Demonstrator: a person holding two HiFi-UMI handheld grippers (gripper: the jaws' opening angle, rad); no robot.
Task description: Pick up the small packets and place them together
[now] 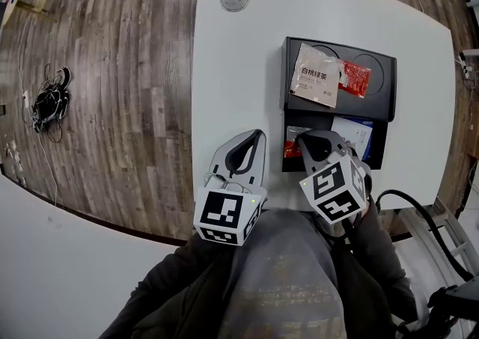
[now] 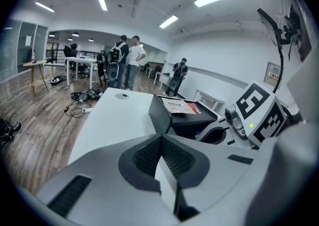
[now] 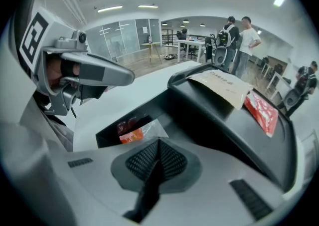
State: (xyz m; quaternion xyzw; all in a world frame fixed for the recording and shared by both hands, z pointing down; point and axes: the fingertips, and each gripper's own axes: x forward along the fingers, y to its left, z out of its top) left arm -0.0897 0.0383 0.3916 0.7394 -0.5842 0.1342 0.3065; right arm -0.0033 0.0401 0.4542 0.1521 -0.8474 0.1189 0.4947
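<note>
Red-and-clear packet [image 3: 134,131], black tray [image 3: 214,115].

The right gripper [image 1: 301,136] hides most of the red packet [image 1: 290,152] in the black tray's [image 1: 378,102] near compartment. A white-and-blue packet [image 1: 353,132] there is partly covered.

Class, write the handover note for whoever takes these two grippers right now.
Left gripper: shut, empty, over the white table.
Right gripper: shut, tips at the clear edge of the orange packet in the lower compartment of the black tray; a pinch is not certain.
Done: beige tea packet and red packet lie together on the tray's top.
To do: orange packet and white-and-blue packet, both below.
</note>
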